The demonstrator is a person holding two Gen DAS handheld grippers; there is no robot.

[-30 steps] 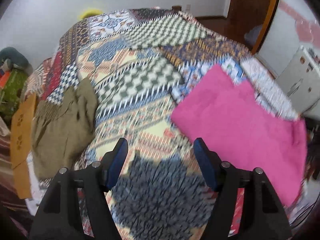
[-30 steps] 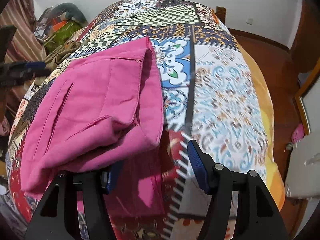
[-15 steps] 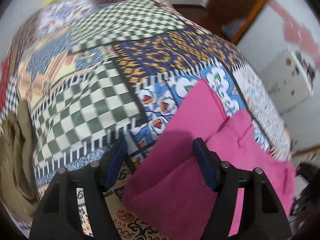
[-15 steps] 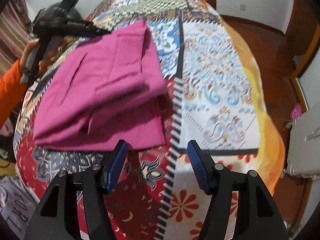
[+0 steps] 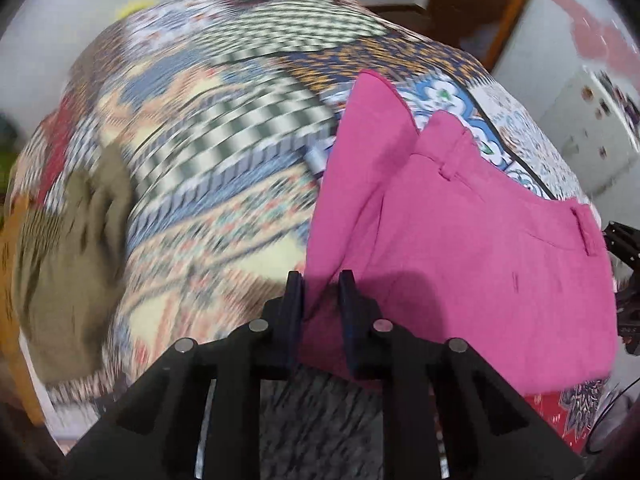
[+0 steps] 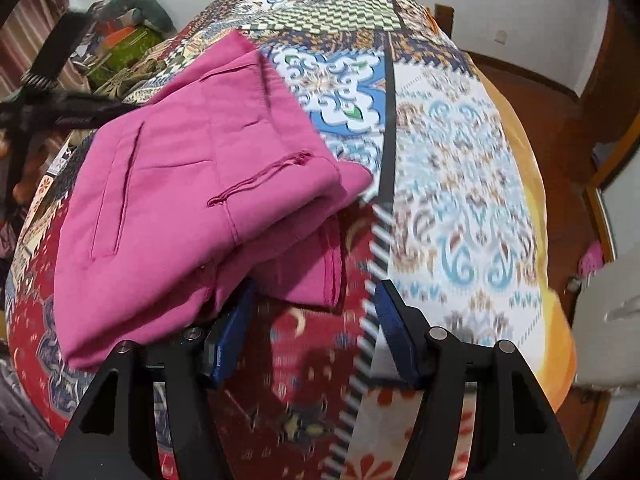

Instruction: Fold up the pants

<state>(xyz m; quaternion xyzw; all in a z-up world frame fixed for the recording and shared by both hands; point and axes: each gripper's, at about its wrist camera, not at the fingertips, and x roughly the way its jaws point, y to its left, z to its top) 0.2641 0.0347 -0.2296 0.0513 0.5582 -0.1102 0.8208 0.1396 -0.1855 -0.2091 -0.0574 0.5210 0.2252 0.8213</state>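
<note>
The folded pink cotton pants (image 5: 460, 240) were laid on the patchwork-patterned quilted bedspread (image 5: 224, 152), toward its near right part in the left wrist view. The left gripper (image 5: 320, 292) was seen with its jaws closing, narrow, with the near left edge of the pants between them; whether the pads already pressed the cloth could not be told. The right gripper (image 6: 316, 312) was held about half open over bare bedspread, just beside the lower edge of the pants (image 6: 192, 184), with nothing between its jaws.

Risks were judged as follows. Only the top layer might be caught by the left jaws, so that the fold would be opened when lifted. The bedspread might be pinched together with the cloth. The stacked layers might be shifted by a one-sided pull.

A crumpled olive-green garment (image 5: 68, 264) was lying well apart at the left. Nothing was seen standing in the way.
</note>
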